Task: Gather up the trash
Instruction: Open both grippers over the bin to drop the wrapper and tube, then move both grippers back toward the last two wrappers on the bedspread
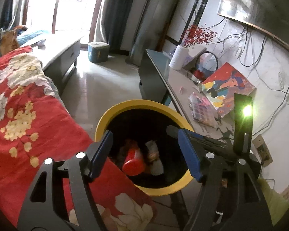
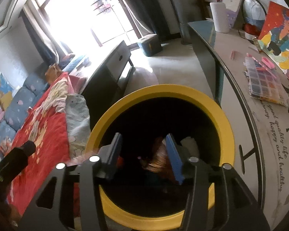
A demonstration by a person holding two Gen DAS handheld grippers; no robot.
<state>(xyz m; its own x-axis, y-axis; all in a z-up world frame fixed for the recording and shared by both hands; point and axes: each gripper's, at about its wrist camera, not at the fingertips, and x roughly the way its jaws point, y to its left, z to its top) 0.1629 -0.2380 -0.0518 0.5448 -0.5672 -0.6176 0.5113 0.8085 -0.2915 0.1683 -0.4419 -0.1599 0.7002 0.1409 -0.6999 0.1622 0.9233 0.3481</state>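
Both grippers are hanging right over the mouth of the yellow-rimmed trash bin (image 1: 125, 104), which is sitting on the floor between the bed and the desk (image 1: 175, 80). The left gripper (image 1: 144, 152) is standing well open with nothing between its blue pads, just the dark inside of the bin showing through the gap. Down in there a red bottle (image 1: 133, 161) is lying among some crumpled white paper (image 1: 153, 150). The right gripper (image 2: 144, 156) is also parted, about halfway, and isn't pinching anything; an orange-brown wrapper (image 2: 158, 163) is showing in the bin below its fingers, blurry, so I can't tell more than that.

The red floral blanket (image 1: 28, 111) is draped over the bed, its edge right up against the bin's rim. On the desk a colourful painting (image 1: 227, 86) is lying next to a clear bead organizer (image 1: 200, 107), with a white ribbed vase (image 1: 178, 57) of red berries further back.
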